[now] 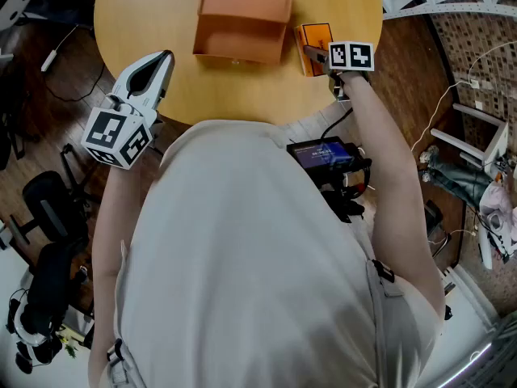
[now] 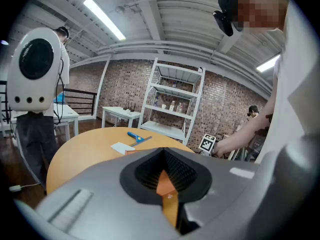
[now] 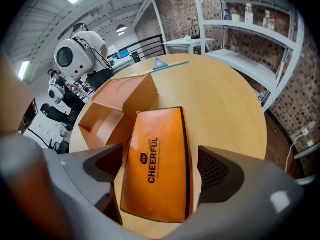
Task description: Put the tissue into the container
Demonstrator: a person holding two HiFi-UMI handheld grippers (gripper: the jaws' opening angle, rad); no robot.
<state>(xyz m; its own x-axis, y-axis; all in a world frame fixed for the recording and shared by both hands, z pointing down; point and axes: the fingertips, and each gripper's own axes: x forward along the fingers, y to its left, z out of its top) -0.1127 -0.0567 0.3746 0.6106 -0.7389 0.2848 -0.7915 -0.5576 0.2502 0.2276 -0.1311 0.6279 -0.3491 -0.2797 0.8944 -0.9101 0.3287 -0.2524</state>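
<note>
An orange tissue pack (image 1: 316,43) lies flat on the round wooden table (image 1: 153,14), just right of the open orange container (image 1: 242,23). My right gripper (image 1: 313,56) is open and straddles the near end of the pack. In the right gripper view the tissue pack (image 3: 160,134) lies between the spread jaws of the right gripper (image 3: 159,156), with slim gaps at the pads and the container (image 3: 107,114) at its left. My left gripper (image 1: 166,56) hovers over the table's near left edge, shut and holding nothing. The left gripper view shows the left gripper (image 2: 165,151) with its jaws together.
A blue-handled tool (image 2: 137,137) and a white card (image 2: 121,147) lie on the table's far side. A white metal shelf (image 2: 175,104) stands beyond the table, and a white humanoid robot (image 3: 75,56) to its side. An office chair (image 1: 48,208) and cables are on the floor at the left.
</note>
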